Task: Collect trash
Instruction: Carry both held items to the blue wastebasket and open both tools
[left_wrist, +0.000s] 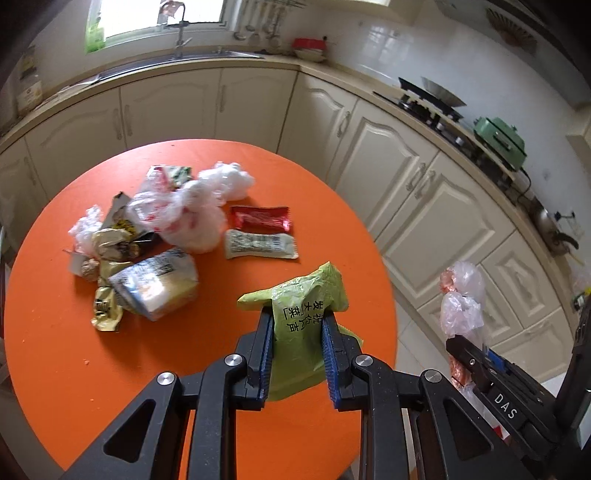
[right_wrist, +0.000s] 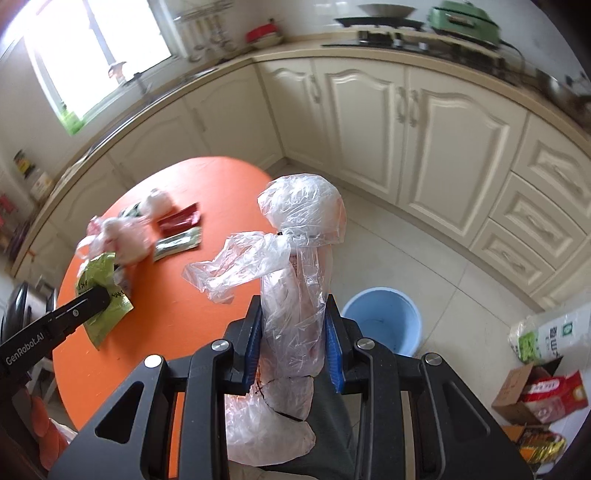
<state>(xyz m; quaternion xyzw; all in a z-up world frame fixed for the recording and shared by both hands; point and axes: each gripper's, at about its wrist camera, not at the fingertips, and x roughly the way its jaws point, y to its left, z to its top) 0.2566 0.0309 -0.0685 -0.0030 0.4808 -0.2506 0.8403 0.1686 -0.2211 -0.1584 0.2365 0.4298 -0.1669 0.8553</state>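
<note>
Trash rides in both tongs: left gripper (left_wrist: 297, 325) pinches a crumpled lime-green plastic packet (left_wrist: 301, 295), right gripper (right_wrist: 293, 325) squeezes a clear, wrinkled plastic bag (right_wrist: 295, 280). Round blue plastic bucket (right_wrist: 384, 314) sits just beyond the right tongs; the slippery, trailing film could slide out short of it.

Round orange table (left_wrist: 207, 354) with crumpled wrappers (left_wrist: 155, 236); blue bucket (right_wrist: 382, 319) on floor (right_wrist: 461, 295)

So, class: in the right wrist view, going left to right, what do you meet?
Left gripper with green packet → red wrapper → clear plastic bag → blue bucket → cardboard box.
</note>
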